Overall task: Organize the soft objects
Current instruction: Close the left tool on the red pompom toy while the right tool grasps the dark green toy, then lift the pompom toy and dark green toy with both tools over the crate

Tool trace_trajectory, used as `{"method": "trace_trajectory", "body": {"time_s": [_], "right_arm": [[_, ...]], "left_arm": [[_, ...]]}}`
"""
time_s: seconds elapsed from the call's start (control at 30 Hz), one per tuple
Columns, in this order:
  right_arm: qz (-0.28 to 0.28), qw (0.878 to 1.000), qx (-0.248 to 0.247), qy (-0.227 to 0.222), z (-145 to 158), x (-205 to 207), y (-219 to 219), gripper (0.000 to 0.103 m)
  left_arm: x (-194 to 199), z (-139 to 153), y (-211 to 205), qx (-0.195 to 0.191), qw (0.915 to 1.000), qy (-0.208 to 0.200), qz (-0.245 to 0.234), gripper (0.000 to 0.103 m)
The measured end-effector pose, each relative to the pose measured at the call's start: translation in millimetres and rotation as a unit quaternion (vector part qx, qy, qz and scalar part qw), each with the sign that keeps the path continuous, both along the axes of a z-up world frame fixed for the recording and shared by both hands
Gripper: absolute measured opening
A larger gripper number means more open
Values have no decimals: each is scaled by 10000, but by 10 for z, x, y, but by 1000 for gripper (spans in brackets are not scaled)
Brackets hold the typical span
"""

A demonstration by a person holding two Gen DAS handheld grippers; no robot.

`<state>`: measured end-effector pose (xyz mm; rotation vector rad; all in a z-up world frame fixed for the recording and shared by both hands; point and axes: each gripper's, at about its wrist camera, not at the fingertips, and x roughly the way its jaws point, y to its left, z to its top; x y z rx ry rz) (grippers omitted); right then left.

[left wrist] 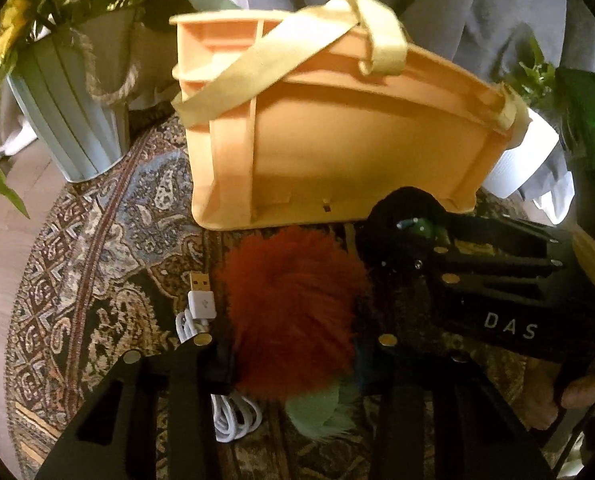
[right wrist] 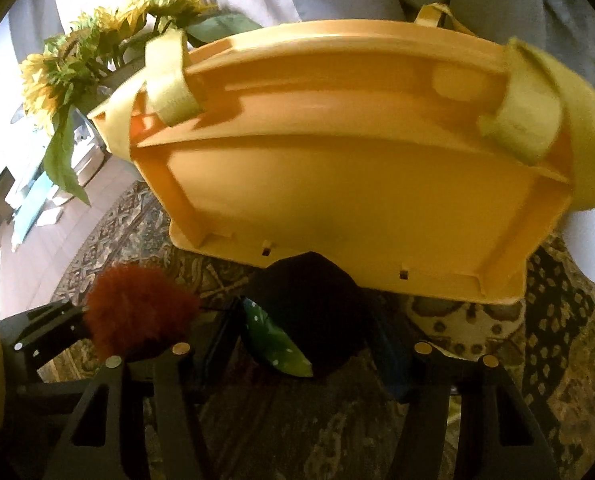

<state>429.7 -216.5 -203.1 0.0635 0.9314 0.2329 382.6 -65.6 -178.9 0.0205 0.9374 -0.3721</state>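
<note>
Red pompom (left wrist: 293,308) sits between left gripper (left wrist: 293,354) fingers.

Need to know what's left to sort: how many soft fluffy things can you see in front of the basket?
2. A red pompom sits between the left gripper's fingers; a black one sits between the right gripper's fingers. Both are before the basket. More may be hidden.

White "DAS" lettering on the black right tool (left wrist: 401,216).
</note>
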Motion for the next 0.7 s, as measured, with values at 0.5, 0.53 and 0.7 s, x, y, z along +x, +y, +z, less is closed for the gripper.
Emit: {"method": "trace_trajectory", "body": {"time_s": [0.5,0.53,0.7], "right_arm": [[-349,9978,-184,-525,573,-418,-86,62],[-375,9973,-197,-593,630,-450,-91,62],[-476,9957,-216,-761,843,-540,-98,62]], "left_arm": [[-211,480,1,-223,9983,-497,192,40],[-234,534,3,-224,9980,-558,206,40],[-314,766,-2,-255,9960,-833,187,40]]}}
